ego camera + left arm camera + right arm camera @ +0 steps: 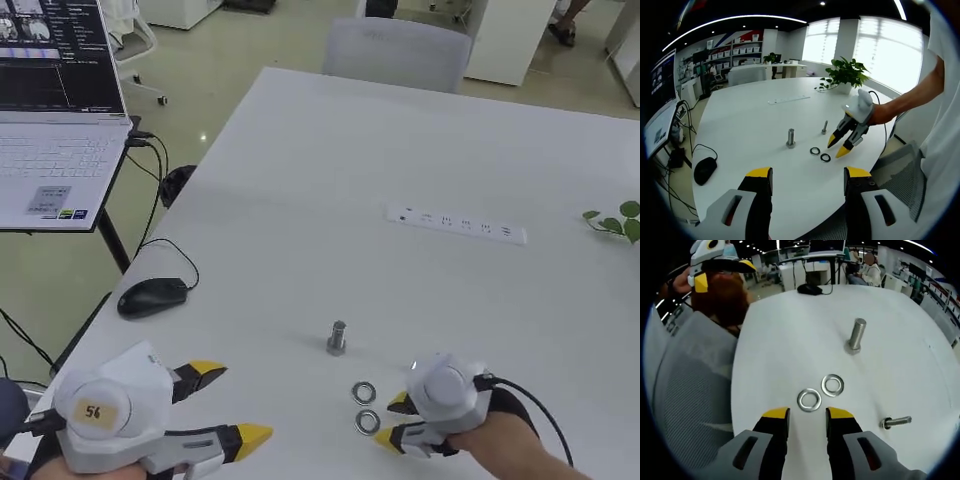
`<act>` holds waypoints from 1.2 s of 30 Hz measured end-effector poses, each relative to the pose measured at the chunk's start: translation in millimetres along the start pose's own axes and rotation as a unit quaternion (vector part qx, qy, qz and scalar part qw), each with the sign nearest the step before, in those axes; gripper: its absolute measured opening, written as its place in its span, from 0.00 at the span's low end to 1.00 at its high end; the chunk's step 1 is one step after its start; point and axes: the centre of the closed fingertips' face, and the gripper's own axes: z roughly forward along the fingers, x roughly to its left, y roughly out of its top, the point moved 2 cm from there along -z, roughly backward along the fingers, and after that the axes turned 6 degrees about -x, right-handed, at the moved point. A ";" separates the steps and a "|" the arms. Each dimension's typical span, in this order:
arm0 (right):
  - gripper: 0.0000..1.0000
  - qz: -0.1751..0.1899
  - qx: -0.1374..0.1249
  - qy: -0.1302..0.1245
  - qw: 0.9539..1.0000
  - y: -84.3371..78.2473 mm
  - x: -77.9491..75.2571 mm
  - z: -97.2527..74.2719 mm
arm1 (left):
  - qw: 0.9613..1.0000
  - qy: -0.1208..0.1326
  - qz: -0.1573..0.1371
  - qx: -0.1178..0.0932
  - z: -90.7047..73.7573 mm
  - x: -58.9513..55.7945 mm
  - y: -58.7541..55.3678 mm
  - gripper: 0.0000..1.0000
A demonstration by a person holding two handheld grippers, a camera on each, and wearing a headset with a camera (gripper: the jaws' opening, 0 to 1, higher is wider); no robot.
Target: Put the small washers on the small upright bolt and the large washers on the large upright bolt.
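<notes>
Two steel washers (364,392) (367,422) lie flat side by side on the white table (400,160), just in front of the large upright bolt (337,338). In the right gripper view the washers (809,400) (832,385) sit right ahead of my right gripper (807,415), which is open with nothing between its jaws; the large bolt (856,335) stands beyond them. The small bolt (896,421) is off to the right. My right gripper (391,421) points at the nearer washer. Over the table's front left corner, my left gripper (228,404) is open and holds nothing.
A black mouse (152,297) lies by the table's left edge, its cable trailing off. A white power strip (456,224) lies further back, with plant leaves (618,222) at the right edge. A laptop (50,150) stands on a side stand at left; a grey chair (397,55) sits behind the table.
</notes>
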 end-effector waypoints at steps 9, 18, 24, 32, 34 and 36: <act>0.30 -0.034 0.028 0.017 0.999 0.8 -2.2 14.8 | 1.000 0.002 -0.002 0.000 -0.5 1.4 -1.2 0.57; 0.30 -0.091 0.054 0.037 0.994 1.5 -2.2 23.3 | 1.000 0.002 -0.003 -0.001 -0.2 1.0 -1.5 0.57; 0.29 -0.141 0.077 0.055 0.985 1.4 -3.6 24.7 | 1.000 0.004 -0.004 0.000 -1.7 2.5 -3.3 0.57; 0.28 -0.170 0.081 0.067 0.980 2.7 -1.7 25.8 | 1.000 0.005 -0.005 -0.001 -1.4 2.0 -3.1 0.57; 0.28 -0.174 0.080 0.069 0.979 2.1 -1.5 25.5 | 1.000 0.005 -0.006 -0.002 -1.2 1.5 -2.9 0.57; 0.25 -0.179 0.079 0.073 0.978 1.1 -1.7 26.0 | 1.000 0.004 -0.005 -0.002 -1.3 1.0 -2.5 0.57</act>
